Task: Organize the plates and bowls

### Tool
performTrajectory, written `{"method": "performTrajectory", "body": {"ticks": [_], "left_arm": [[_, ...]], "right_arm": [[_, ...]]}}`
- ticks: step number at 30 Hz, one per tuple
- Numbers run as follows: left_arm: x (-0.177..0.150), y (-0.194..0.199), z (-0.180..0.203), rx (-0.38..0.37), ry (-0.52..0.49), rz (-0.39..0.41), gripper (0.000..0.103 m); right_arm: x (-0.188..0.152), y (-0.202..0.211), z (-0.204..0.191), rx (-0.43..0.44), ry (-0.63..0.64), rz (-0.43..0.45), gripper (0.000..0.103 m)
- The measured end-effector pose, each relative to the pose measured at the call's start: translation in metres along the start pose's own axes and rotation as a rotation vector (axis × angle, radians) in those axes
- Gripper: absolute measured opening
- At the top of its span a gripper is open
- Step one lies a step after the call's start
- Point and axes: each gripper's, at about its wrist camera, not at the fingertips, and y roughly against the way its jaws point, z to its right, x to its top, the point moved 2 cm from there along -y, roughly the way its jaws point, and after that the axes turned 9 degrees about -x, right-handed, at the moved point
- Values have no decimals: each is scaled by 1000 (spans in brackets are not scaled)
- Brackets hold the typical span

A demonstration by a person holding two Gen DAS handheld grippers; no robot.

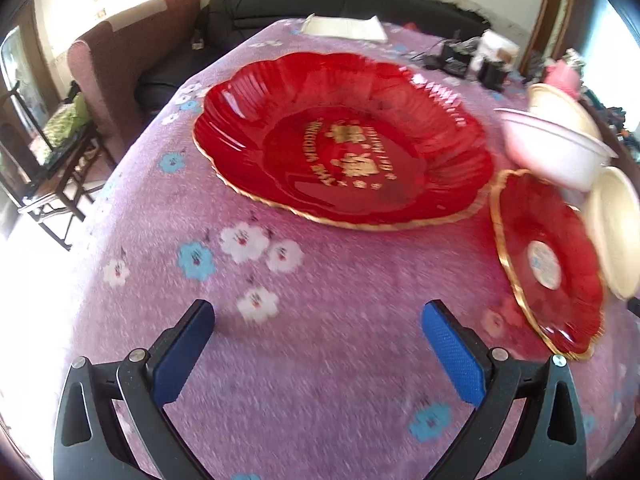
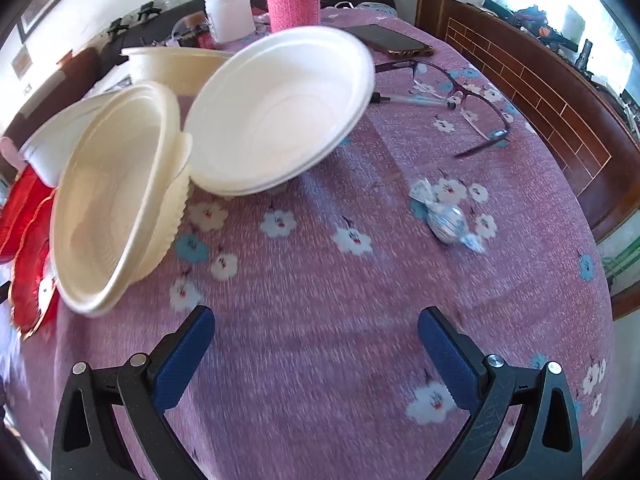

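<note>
Plates come first in the left wrist view: a large red scalloped plate with gold lettering lies flat on the purple flowered surface at about 12 o'clock from the left tool. A smaller red gold-rimmed plate sits at 2 o'clock, its rim just beside the big one. A white bowl and cream bowls crowd its far edge; whether they rest on it cannot be told. The left tool's blue-padded jaws stand spread wide with nothing between them, above bare cloth.

In the right wrist view, the right tool is likewise spread and empty. At 10 o'clock a stack of cream ribbed bowls tilts on its side, mouth toward the camera. At 12 o'clock a white foam bowl leans tilted, touching the cream stack. Another cream bowl stands behind. Eyeglasses, a phone and a wrapped candy lie at 1 to 2 o'clock, well apart from the bowls.

My judgement: nothing is grasped yet, so the step is choosing a first piece. The small plate should go onto the large one with the left tool, pinching only the rim where it is free of bowls. Foam bowls will crush, so the right tool should close gently on a rim edge, taking the white bowl first. Motion blur suggests slowing down before closing.
</note>
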Motion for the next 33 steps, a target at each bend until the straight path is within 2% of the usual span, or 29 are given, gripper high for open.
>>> {"method": "performTrajectory", "body": {"ticks": [3, 6, 11, 17, 21, 23, 25, 30, 33], "left_arm": [[-12, 18, 5, -62, 4, 62, 103], [-18, 35, 14, -92, -13, 110, 103], [-23, 58, 30, -98, -58, 155, 103], [-27, 72, 38, -72, -98, 177, 103], [-29, 82, 34, -68, -69, 220, 103], [-29, 91, 29, -126, -52, 266, 103], [-26, 96, 22, -157, -31, 248, 103], [-21, 109, 7, -94, -32, 258, 103], [-16, 115, -2, -88, -36, 264, 103]], "right_arm": [[-9, 20, 8, 40, 9, 48, 102], [-11, 39, 8, 64, 16, 111, 102], [-9, 70, -14, 88, 77, 204, 102], [-11, 102, -42, 218, 153, 325, 103], [-10, 104, -79, 312, 216, 299, 103], [-12, 111, -98, 366, 255, 302, 102], [-10, 119, -119, 395, 291, 300, 102], [2, 128, -160, 517, 314, 235, 96], [12, 129, -183, 520, 326, 218, 85]]}}
